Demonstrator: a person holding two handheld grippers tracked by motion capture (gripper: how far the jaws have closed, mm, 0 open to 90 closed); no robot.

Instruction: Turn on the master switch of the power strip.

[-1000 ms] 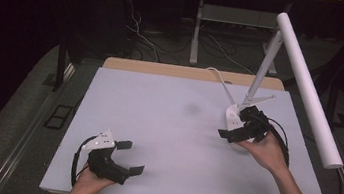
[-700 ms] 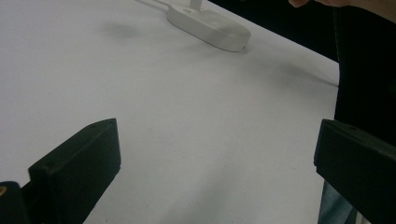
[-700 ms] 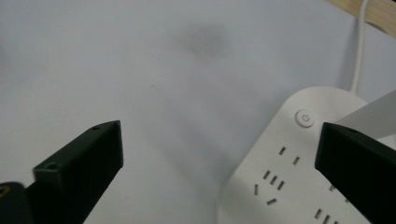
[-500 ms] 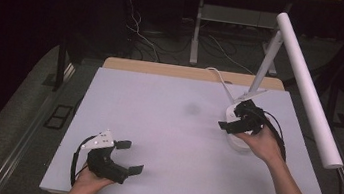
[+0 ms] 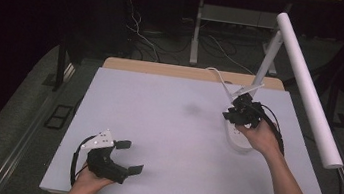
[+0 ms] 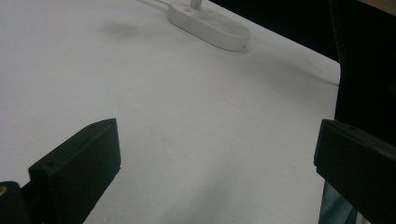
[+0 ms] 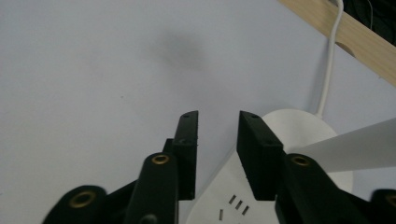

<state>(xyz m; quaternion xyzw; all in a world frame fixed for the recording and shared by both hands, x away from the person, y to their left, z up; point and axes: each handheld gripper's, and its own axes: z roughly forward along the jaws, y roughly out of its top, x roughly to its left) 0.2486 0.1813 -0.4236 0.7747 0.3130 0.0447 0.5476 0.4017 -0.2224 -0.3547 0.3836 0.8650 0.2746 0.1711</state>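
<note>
A white desk lamp stands at the table's right side: an oval base (image 5: pixel 233 137), a slanted arm (image 5: pixel 267 59) and a long tube head (image 5: pixel 307 89). My right gripper (image 5: pixel 228 115) hovers just over the base's far end, close to the foot of the arm. Its jaws stand a narrow gap apart with nothing between them. In the right gripper view, the gripper (image 7: pixel 218 123) looks down past the base (image 7: pixel 289 126) onto the table. My left gripper (image 5: pixel 130 157) rests near the front left edge, wide open and empty. The left gripper view shows the gripper (image 6: pixel 215 144) facing the distant base (image 6: pixel 210 28).
The white table top (image 5: pixel 166 126) has a wooden strip (image 5: pixel 163 69) along its back edge. The lamp's white cable (image 5: pixel 218 75) runs from the base over that edge. Table legs and dark cables lie on the floor behind.
My right gripper has moved away from the person, along the lamp base toward the foot of the arm. The left gripper has stayed put.
</note>
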